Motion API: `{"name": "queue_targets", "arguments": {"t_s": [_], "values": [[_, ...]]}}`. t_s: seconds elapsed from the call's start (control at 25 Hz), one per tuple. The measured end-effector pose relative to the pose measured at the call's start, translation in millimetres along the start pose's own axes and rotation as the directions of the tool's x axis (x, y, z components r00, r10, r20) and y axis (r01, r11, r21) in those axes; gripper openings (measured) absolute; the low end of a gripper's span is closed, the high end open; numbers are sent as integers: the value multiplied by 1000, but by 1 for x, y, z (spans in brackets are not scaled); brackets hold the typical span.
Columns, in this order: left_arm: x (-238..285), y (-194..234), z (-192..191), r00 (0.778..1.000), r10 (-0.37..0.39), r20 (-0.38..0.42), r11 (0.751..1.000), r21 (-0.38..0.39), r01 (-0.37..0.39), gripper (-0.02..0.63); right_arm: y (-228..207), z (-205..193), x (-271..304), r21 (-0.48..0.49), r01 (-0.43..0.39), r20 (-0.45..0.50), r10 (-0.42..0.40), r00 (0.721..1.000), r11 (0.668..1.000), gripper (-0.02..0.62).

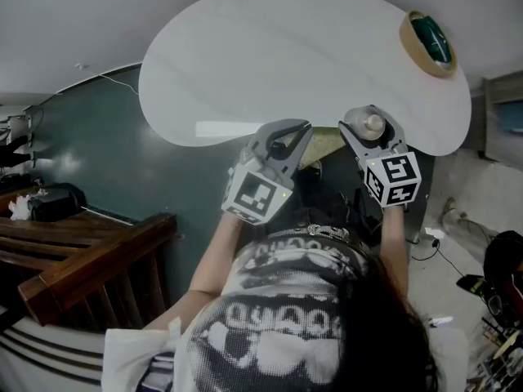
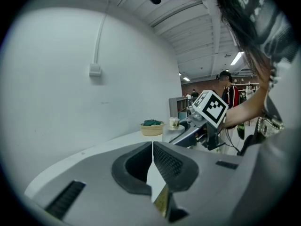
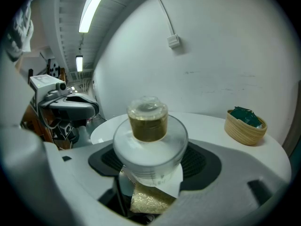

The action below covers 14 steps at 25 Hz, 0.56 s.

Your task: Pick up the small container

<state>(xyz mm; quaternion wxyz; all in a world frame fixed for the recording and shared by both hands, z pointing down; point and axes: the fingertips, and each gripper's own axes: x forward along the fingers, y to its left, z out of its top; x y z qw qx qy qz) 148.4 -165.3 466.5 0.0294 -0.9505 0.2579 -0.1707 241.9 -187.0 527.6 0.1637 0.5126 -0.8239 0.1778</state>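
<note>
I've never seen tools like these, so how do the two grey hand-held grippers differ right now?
The left gripper's jaws are shut together on nothing; the right gripper's jaws clamp a small clear container with a white lid. In the head view the left gripper leans rightward, the right gripper leftward. Both are grey and each carries a black-and-white marker cube.

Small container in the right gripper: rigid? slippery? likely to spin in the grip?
The small container looks like clear hard plastic, so it is probably rigid rather than crushable. Its round, smooth wall may let it spin or slip between the jaws of the right gripper. It is small, with yellowish, granular-looking fill, so it is likely light.
</note>
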Motion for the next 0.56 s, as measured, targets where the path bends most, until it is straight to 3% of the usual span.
{"name": "queue_targets", "arguments": {"t_s": [0.56], "values": [[-17,-1,-23,999,-23,-42,1000,-1,23,11,15,0,16,-16,-15,-12,15,1000,1000,331]]}}
